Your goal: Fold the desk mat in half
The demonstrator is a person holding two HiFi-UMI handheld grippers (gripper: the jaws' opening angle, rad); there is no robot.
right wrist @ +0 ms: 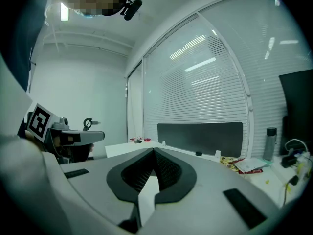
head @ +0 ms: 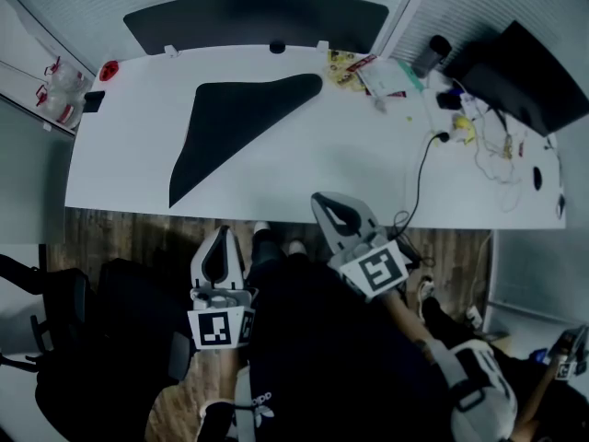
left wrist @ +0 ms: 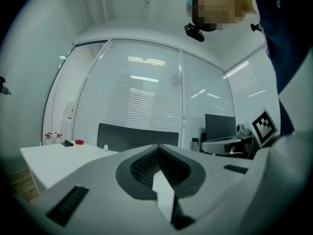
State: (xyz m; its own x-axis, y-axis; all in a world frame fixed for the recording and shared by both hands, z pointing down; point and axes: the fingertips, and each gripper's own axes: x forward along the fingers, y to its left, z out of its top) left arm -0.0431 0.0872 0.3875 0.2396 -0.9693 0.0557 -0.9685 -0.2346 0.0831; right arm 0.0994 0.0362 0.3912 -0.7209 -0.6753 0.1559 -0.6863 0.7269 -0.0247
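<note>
The black desk mat (head: 235, 122) lies on the white desk (head: 120, 168), left of centre. It shows as a rough triangle, narrow at the near left and wide toward the far right. Both grippers hang over the floor in front of the desk's near edge, apart from the mat. My left gripper (head: 221, 234) (left wrist: 157, 146) points level at the desk, its jaws together with nothing between them. My right gripper (head: 320, 198) (right wrist: 154, 150) reaches just to the desk edge, jaws shut and empty. Neither gripper view shows the mat.
A dark partition panel (head: 258, 21) stands along the desk's far edge. At the right are a monitor (head: 525, 72), a bottle (head: 433, 53), papers and packets (head: 368, 70) and a black cable (head: 419, 173). A red item (head: 109, 69) sits far left. An office chair (head: 55, 311) stands beside me.
</note>
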